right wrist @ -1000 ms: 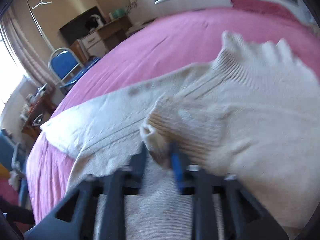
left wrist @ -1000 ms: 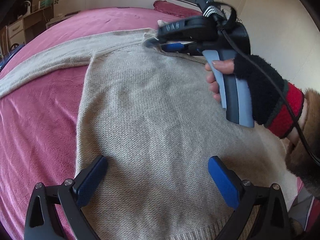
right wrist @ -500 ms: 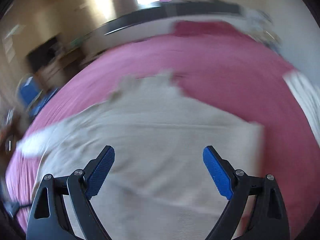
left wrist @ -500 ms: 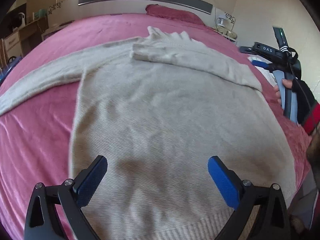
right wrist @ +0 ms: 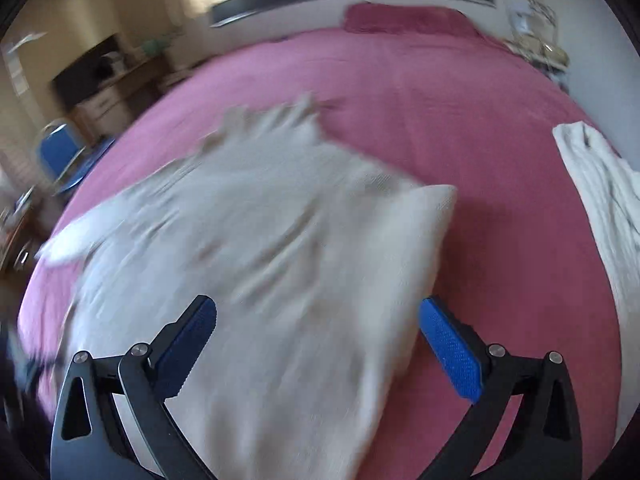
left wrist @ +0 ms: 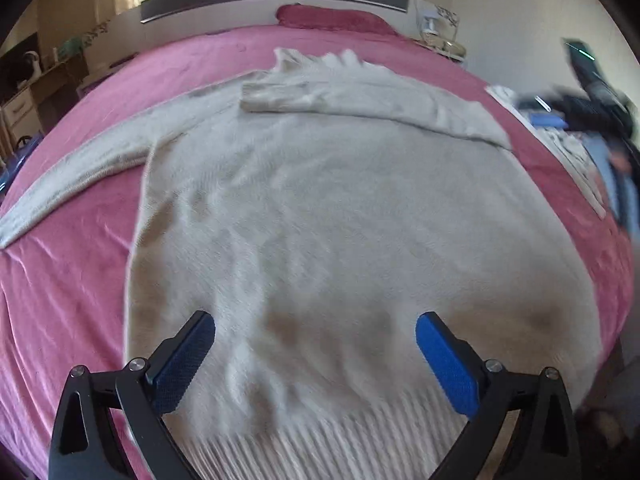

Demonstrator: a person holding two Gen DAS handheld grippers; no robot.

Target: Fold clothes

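Note:
A beige knit sweater point(left wrist: 320, 208) lies flat on the pink bed, hem nearest me. Its right sleeve point(left wrist: 360, 100) is folded across the chest; its left sleeve point(left wrist: 80, 168) stretches out to the left. My left gripper point(left wrist: 316, 344) hovers open over the hem with nothing between its blue pads. In the right wrist view the sweater point(right wrist: 260, 240) is blurred, and my right gripper point(right wrist: 316, 328) stands open above its right side, holding nothing. The right gripper point(left wrist: 560, 116) also shows blurred at the far right of the left wrist view.
The pink bedspread point(left wrist: 72, 300) covers the bed. A white garment point(right wrist: 600, 200) lies near the bed's right edge. A pillow point(left wrist: 332, 20) and headboard sit at the far end. A blue chair point(right wrist: 60, 152) and a dresser point(right wrist: 104, 92) stand left of the bed.
My right gripper let go of the sleeve cuff, opened, and pulled away to the right. The right sleeve now rests folded across the chest. My left gripper stayed open over the hem.

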